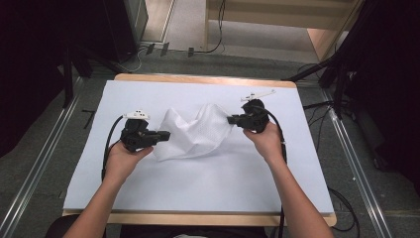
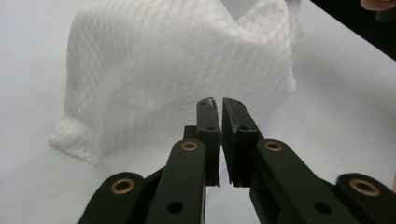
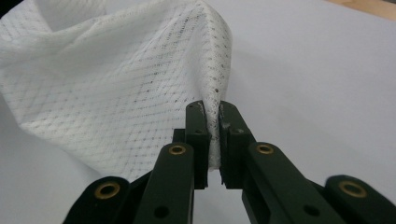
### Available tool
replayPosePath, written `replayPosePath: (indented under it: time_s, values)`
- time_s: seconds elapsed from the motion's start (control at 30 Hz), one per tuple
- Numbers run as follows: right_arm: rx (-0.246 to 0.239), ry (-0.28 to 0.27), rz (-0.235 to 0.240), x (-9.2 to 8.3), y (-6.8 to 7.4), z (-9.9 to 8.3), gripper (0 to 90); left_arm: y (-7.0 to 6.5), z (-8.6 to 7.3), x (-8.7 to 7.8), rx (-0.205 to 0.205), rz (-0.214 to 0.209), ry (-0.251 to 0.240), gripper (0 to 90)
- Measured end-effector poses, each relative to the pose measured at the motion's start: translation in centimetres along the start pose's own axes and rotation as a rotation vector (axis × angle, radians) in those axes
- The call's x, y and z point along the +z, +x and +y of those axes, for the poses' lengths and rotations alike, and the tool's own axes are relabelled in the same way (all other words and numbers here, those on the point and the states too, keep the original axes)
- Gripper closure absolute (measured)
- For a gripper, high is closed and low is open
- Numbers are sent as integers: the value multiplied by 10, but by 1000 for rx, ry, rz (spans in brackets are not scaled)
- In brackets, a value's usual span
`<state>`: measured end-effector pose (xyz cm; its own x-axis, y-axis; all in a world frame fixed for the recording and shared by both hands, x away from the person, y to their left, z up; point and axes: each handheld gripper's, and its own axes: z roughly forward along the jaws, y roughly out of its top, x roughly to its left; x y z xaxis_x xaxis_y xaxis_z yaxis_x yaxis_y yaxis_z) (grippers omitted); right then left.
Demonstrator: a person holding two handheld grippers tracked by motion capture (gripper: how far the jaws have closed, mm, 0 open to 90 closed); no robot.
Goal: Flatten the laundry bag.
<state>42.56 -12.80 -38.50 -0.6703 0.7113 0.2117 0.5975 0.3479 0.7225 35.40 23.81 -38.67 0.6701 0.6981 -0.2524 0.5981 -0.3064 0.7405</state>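
A white mesh cloth is bunched up at the middle of the white-covered table. My left gripper points right at the cloth's left edge. In the left gripper view its jaws stand almost together, with a thin sliver of the cloth between the tips. My right gripper points left at the cloth's right corner. The right gripper view shows that gripper shut on a fold of the cloth, which rises off the table from the grip. A hand holds each gripper.
The white sheet covers a wooden tabletop whose edge shows at the back and front. Bare sheet lies in front of the cloth and to both sides. Black stands and cables sit on the floor beyond the table.
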Motion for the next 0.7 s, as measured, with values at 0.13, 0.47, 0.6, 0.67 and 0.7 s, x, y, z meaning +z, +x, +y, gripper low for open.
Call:
replayPosePath:
  time_s: [0.13, 0.47, 0.6, 0.67, 0.7]
  values:
    - [0, -12, -24, -21, -4, -2, 861, -6, 12, -1, 6, -6, -37, 864]
    - [-9, -6, 8, -28, 3, -4, 860, -15, 36, 37, 45, -1, -2, 849]
    - [-40, -17, 32, -27, 17, 1, 860, -10, 27, 56, 21, -7, 19, 853]
    - [-61, -25, 48, -26, 27, 4, 860, -7, 23, 60, 12, -15, 25, 853]
    - [-74, -27, 58, -26, 32, 6, 860, -6, 21, 61, 10, -15, 31, 852]
